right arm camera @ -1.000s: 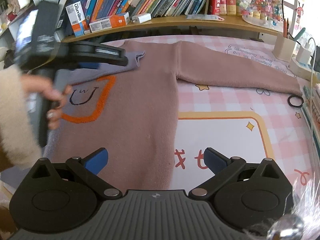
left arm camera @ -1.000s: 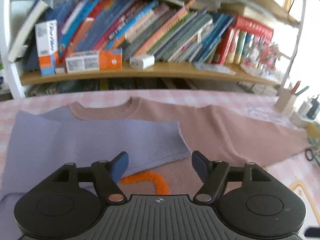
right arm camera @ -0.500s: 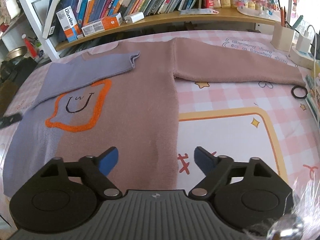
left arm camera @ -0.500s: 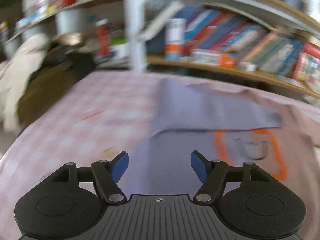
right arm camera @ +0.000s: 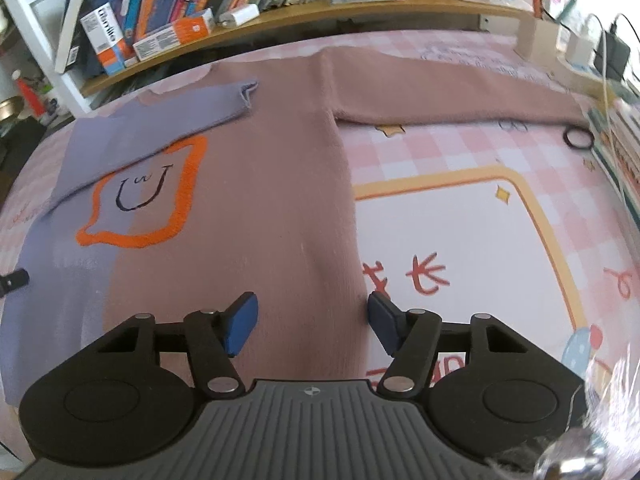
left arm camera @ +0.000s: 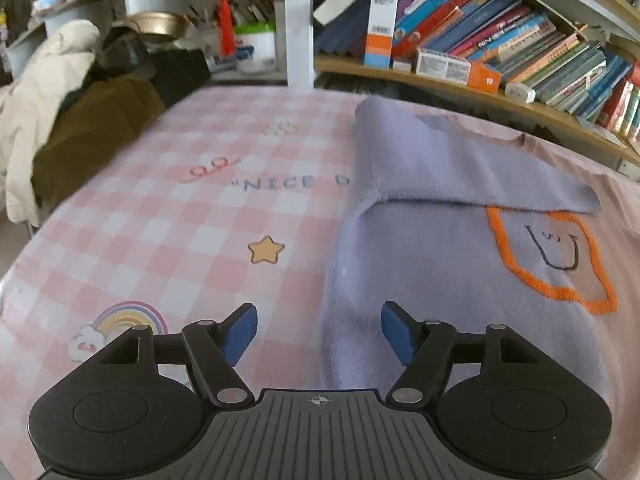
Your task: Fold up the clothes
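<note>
A two-tone sweater, lavender on one half [left arm camera: 432,272] and dusty pink on the other [right arm camera: 260,184], lies flat on the checked tablecloth, with an orange-outlined smiley patch [right arm camera: 140,196] on its chest. Its lavender sleeve [left arm camera: 460,168] is folded across the chest. The pink sleeve [right arm camera: 448,92] lies stretched out sideways. My left gripper [left arm camera: 318,334] is open and empty, low over the sweater's lavender side edge near the hem. My right gripper [right arm camera: 310,324] is open and empty, low over the pink side edge near the hem.
A bookshelf [right arm camera: 240,16] full of books runs along the far edge of the table. A black ring [right arm camera: 578,138] lies beyond the pink cuff. A pen holder and chargers [right arm camera: 560,36] stand at the far right. A chair with coats [left arm camera: 60,120] stands past the table's left end.
My left gripper has swung away from the folded lavender sleeve to the sweater's left side edge near the hem. My right gripper has dropped closer to the pink side edge. Both stay open.
</note>
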Tool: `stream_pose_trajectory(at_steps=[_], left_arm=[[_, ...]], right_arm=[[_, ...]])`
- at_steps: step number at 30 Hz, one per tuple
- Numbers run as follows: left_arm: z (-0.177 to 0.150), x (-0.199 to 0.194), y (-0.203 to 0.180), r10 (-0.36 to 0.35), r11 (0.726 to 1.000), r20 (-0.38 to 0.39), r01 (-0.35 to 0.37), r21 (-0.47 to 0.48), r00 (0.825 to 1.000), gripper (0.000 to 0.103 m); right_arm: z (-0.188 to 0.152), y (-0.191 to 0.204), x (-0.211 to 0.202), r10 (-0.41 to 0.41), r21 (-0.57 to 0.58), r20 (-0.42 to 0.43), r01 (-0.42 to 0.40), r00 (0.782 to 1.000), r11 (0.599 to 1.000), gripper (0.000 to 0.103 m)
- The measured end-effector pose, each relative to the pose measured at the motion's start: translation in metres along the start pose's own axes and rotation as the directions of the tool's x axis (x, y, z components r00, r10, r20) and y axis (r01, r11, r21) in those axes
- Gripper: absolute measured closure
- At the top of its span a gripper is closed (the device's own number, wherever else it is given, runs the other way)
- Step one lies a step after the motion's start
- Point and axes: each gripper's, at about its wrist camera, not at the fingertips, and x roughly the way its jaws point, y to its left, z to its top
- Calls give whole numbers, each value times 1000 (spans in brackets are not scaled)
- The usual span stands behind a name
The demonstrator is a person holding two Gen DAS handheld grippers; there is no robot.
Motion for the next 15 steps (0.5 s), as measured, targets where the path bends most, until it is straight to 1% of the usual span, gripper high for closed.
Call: stream_pose_trajectory(at_steps=[1, 2, 3, 4, 5, 6, 7, 8, 9, 15], left_arm=[[0, 1, 2, -16, 1000, -3, 16, -1, 1000, 51], [0, 1, 4, -35, 999, -1, 35, -1, 999, 57], [1, 2, 6, -55, 998, 0, 55, -3, 998, 71], [3, 3, 8, -82, 997, 0, 82, -7, 997, 81], [4, 4, 10, -107, 994, -3, 107, -12, 994, 86], [5, 5, 11, -126, 992, -5, 126, -16, 992, 95], [5, 6, 12, -142, 990, -6, 142, -20, 990, 98], [5, 6, 13, -150, 988, -4, 149, -24, 989, 98], [5, 7, 15, -153, 988, -1, 153, -28, 988, 98], [14, 9, 32, -149, 987, 33, 151, -58, 988, 98]], right_arm=[[-1, -1, -1, -4, 10, 4, 4, 1000, 1000, 50], [-1, -1, -2, -9, 19, 8, 9, 1000, 1000, 55], [-2, -1, -2, -14, 28, 13, 14, 1000, 1000, 58], [-3, -2, -3, -20, 33, 17, 20, 1000, 999, 64], [-3, -1, -3, -29, 32, 22, 28, 999, 999, 67], [-5, 0, -3, -40, 21, 30, 39, 999, 999, 72], [-6, 2, -3, -51, 8, 38, 51, 998, 999, 77], [-7, 3, -3, -47, 0, 43, 47, 998, 999, 84], [-8, 4, -3, -37, -6, 48, 37, 998, 999, 88], [-8, 17, 2, -11, -23, 46, 12, 999, 1000, 90]])
